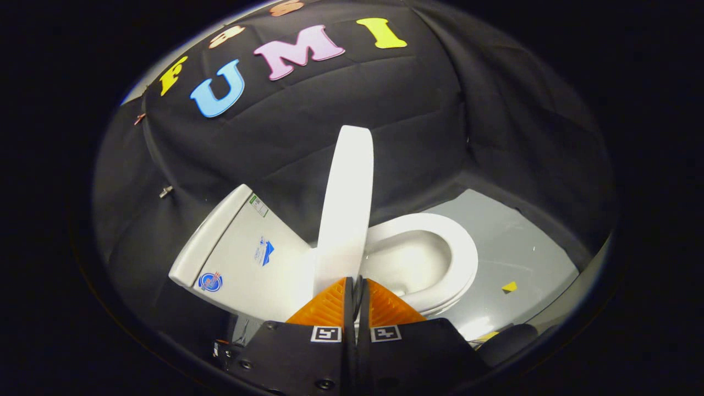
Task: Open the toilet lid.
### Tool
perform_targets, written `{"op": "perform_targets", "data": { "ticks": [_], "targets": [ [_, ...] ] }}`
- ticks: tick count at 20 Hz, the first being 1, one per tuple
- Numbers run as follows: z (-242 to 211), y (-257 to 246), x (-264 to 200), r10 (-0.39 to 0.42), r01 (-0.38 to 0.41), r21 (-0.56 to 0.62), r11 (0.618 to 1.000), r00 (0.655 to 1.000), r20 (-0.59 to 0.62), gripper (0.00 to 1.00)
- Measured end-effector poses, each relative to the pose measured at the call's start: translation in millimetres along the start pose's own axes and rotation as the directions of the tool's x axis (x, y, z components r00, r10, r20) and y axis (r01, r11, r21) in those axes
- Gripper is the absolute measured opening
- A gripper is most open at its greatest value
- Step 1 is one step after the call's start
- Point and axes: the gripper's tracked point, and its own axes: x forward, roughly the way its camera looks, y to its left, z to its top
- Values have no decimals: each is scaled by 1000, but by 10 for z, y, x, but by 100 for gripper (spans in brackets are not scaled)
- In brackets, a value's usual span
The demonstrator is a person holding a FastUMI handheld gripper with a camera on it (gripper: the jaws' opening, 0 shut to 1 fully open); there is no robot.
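The white toilet lid [346,209] stands raised, seen nearly edge-on, and rises from my fingertips toward the black cloth wall. My gripper [355,281] is shut on the lid's near edge, one finger on each face with almost no gap between them. Right of the lid lies the open bowl with its white seat ring [459,258] down. Left of the lid is the white tank [242,258], which carries a few stickers. The whole scene looks tilted in this view.
The grey floor [522,242] spreads beyond the bowl, with a small yellow marker [509,286] on it. Black cloth wall [385,110] closes in behind the toilet and on both sides. A dark rounded object [509,341] sits low to the right of my fingers.
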Motion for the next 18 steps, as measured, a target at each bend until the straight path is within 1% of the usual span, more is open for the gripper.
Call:
{"op": "perform_targets", "data": {
  "ticks": [4, 6, 12, 18],
  "targets": [
    [56, 318, -77, -1, 5, -100, 995, 999, 38, 5],
    [61, 470, -101, -9, 19, -165, 986, 998, 61, 5],
    [26, 932, -122, -24, 60, -351, 934, 994, 104, 5],
    [-46, 1296, -126, -11, 64, -426, 903, 992, 125, 5]
  ]
}}
